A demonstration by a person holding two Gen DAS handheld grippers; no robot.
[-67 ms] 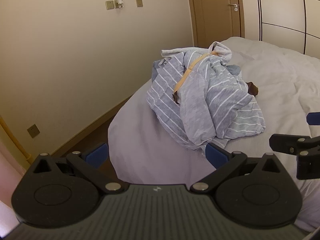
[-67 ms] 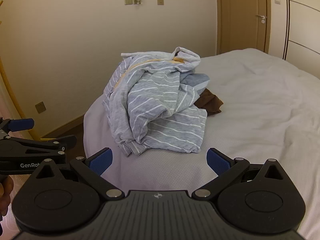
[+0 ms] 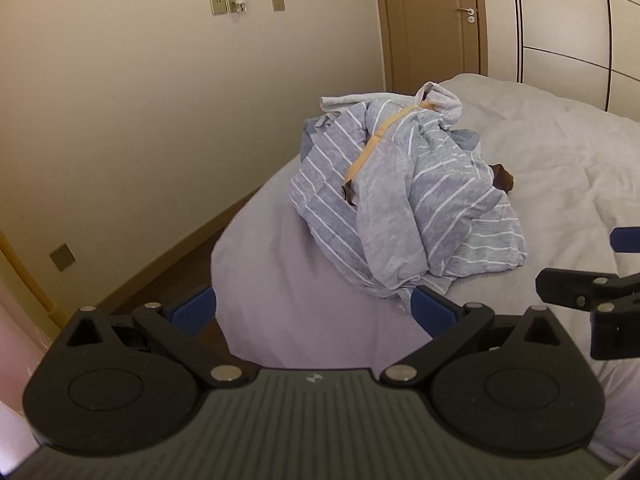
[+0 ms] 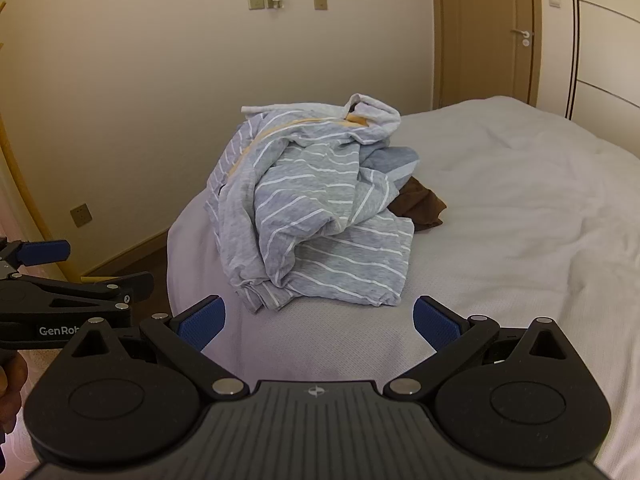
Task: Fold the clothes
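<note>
A crumpled pile of grey-blue clothes with white stripes lies near the corner of the bed. A yellow strap runs across its top, and a brown garment sticks out from under the far side. My left gripper hangs open just short of the pile's near edge, with nothing between its blue pads. My right gripper is open as well, over the sheet in front of the pile. Each gripper shows at the edge of the other's view.
The bed has a pale lilac sheet in front and a rumpled white duvet behind. A beige wall with sockets stands to the left, brown floor beside the bed, a wooden door at the back. A hand shows at the lower left.
</note>
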